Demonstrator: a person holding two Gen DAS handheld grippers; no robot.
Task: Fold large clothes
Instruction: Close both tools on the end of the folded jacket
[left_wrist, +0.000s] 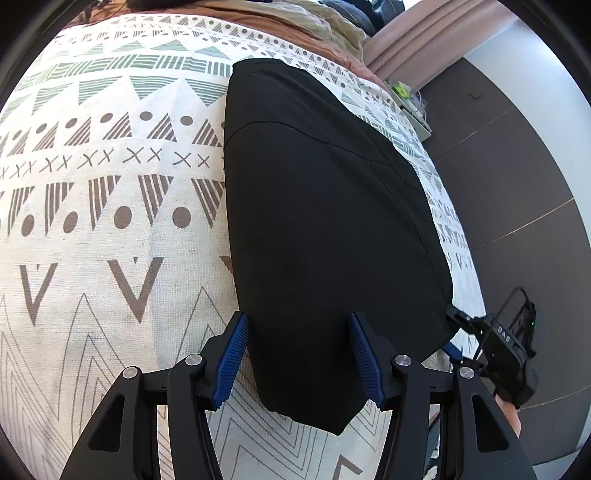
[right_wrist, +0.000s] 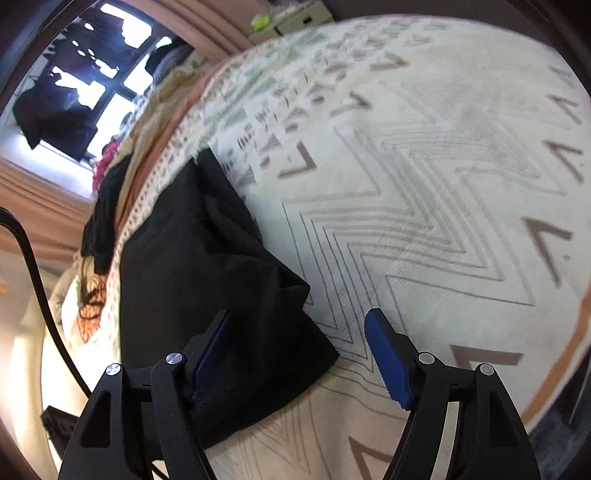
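1. Here the left gripper points down at a black garment that lies folded on a patterned bedspread.
2. Its jaws stand apart, with blue ribbed pads on either side of the garment's near, narrow end; the cloth lies between them, and the pads do not appear to press on it.
3. From that tool the garment stretches straight ahead as a long dark panel, widening in the middle, with faint seam lines crossing its far half.
4. The bedspread, cream with grey and green triangles, dots, crosses and zigzags, spreads to the left of the left gripper and beyond the garment.
5. To the right of that tool, at the garment's right near corner, the other gripper's black body shows at the bed's edge, above a dark floor.
6. The right gripper also has its jaws wide apart and clamps nothing.
7. In its own view, the garment lies ahead and to the left; the left finger sits over the cloth's near corner, while the right blue pad hangs over bare bedspread.
8. Whether the left finger touches the cloth cannot be told.
9. Far ahead-left of the right gripper, a pile of rumpled clothes lies at the bed's edge, below a bright window.
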